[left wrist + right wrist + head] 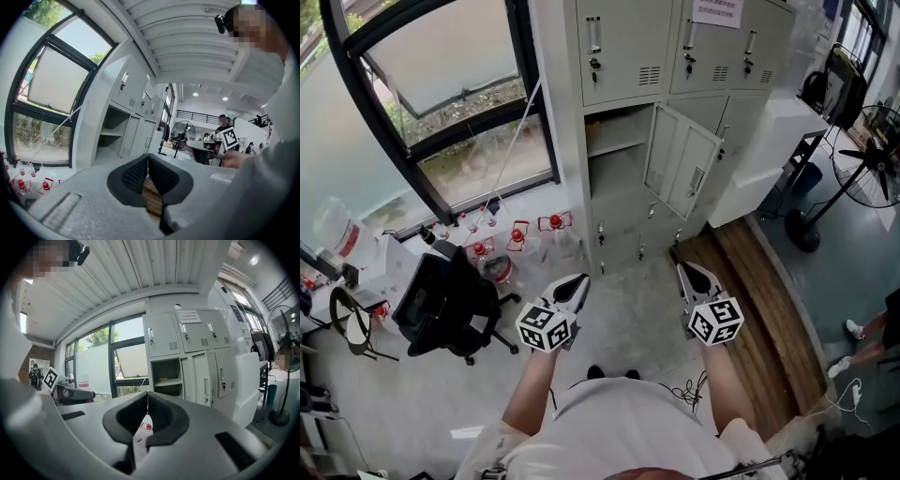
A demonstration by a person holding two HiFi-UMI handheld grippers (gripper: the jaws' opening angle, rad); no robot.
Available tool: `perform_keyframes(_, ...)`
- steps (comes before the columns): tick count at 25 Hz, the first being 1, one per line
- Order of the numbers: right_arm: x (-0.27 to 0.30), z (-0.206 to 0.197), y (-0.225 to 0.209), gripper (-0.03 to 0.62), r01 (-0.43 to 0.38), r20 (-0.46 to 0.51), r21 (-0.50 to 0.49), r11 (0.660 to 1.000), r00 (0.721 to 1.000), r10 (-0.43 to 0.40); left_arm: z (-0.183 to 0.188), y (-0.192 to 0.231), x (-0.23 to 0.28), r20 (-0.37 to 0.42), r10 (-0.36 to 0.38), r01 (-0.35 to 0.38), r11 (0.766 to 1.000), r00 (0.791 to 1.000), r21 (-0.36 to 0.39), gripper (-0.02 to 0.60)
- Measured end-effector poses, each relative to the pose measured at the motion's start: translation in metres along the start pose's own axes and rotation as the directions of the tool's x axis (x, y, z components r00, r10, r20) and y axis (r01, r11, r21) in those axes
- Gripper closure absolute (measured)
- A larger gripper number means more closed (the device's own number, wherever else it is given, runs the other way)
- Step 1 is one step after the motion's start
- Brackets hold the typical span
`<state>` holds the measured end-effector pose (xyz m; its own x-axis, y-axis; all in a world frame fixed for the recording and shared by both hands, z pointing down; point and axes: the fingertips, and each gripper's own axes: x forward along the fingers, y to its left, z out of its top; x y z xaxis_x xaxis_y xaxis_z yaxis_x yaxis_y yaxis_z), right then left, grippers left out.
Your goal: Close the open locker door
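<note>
locker point(628, 56): grey bank against the wall, just right of the window point(441, 94); top row of doors shut.
door point(680, 161): second row, left column of the locker. It hangs from the right edge of its compartment and stands swung out into the room, handle near the free edge.
compartment point(617, 141): open, with a shelf inside.
left tool point(577, 283): jaws together with tips touching and nothing between them. It is held over the floor and points toward the locker, well apart from the door.
right tool point(687, 274): jaws closed tight and empty. It is held beside the left tool, before the locker's base and below the door, not touching it.
chair point(441, 300): black, on the floor left of the left tool.
bottles point(517, 234): red-capped, on the floor along the window's foot, near the locker's lower left corner.
fan point(872, 159): stands on the floor to the far right.
</note>
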<state>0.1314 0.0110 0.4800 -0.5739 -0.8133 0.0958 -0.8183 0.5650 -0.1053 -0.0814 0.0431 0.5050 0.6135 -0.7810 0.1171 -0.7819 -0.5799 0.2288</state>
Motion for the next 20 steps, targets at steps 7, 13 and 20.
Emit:
perform_keyframes(7, -0.001, -0.005, -0.005, 0.588, 0.036, -0.021, -0.004, 0.999, 0.999, -0.036, -0.002, -0.002, 0.002, -0.012, -0.010, 0.010, 1.000, 1.000, 0.003, 0.566)
perform_keyframes(13, -0.001, -0.008, -0.008, 0.582, 0.051, -0.011, 0.018, 0.999, 0.999, -0.051, -0.005, 0.002, 0.001, -0.019, -0.013, 0.013, 1.000, 1.000, 0.001, 0.566)
perform_keyframes(20, -0.005, -0.009, -0.013, 0.545, 0.080, -0.008, 0.040, 0.996, 0.997, -0.080, -0.006, 0.004, 0.002, -0.021, -0.033, 0.033, 0.999, 0.999, -0.011, 0.566)
